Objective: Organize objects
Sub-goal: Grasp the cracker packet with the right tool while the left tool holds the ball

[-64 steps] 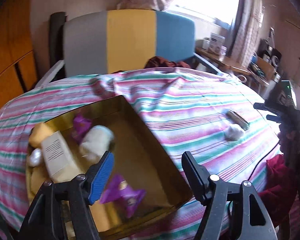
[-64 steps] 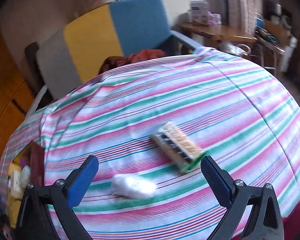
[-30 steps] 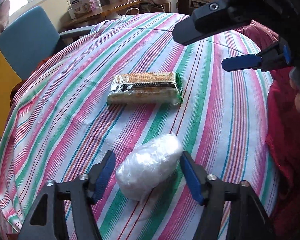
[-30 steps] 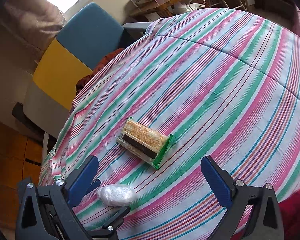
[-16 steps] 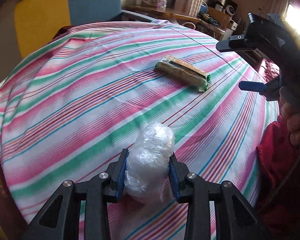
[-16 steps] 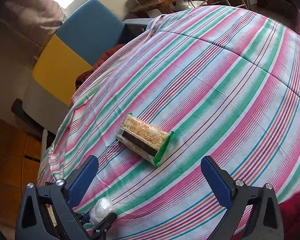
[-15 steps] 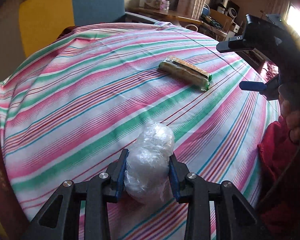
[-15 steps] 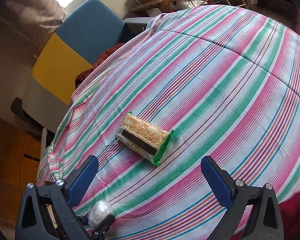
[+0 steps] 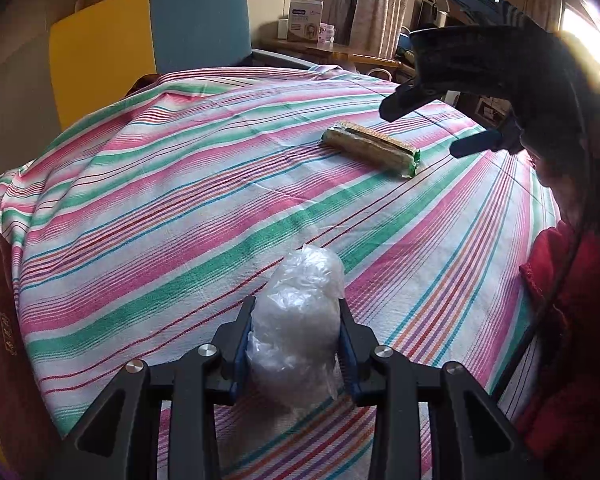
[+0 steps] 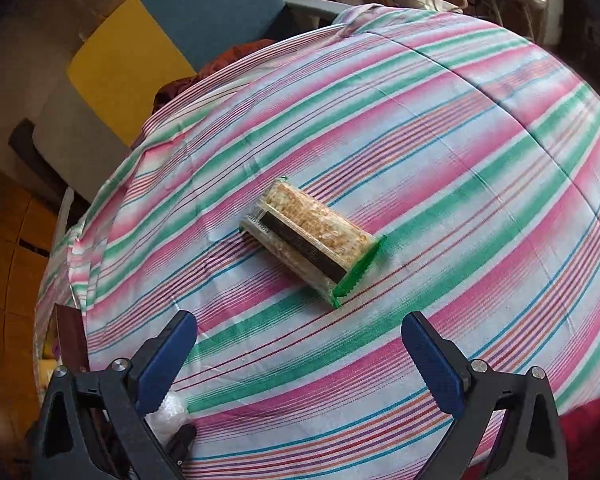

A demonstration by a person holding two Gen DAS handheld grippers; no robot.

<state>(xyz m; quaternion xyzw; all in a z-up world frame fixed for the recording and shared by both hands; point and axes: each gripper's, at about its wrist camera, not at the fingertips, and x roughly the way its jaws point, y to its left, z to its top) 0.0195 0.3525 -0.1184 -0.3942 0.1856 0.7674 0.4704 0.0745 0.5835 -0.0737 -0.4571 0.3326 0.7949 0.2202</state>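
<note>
1. Two loose packets on the striped table (image 9: 148,216): clear-wrapped white bundle (image 9: 300,312) at the near edge, cracker packet (image 9: 370,152) further in, well apart from it.
2. Clamped on both sides of the white bundle: left gripper (image 9: 296,344), blue-padded fingers (image 9: 242,340) drawn close and pressing into the crinkled plastic; bundle sticking out forward past the tips, its underside at the cloth.
3. Lying flat and slantwise on the table in the right wrist view: cracker packet (image 10: 312,240), green sealed end toward the camera, dark band along its length.
4. Spread wide above the table, nothing between the fingers (image 10: 434,364): right gripper (image 10: 300,360), cracker packet just ahead of the tips, not touched.
5. Low left in the right wrist view: white bundle (image 10: 168,416) again, half hidden behind the near finger.
6. Beyond the table: chair (image 9: 152,40) with yellow and blue back panels; red fabric (image 9: 568,320) at the right edge.
</note>
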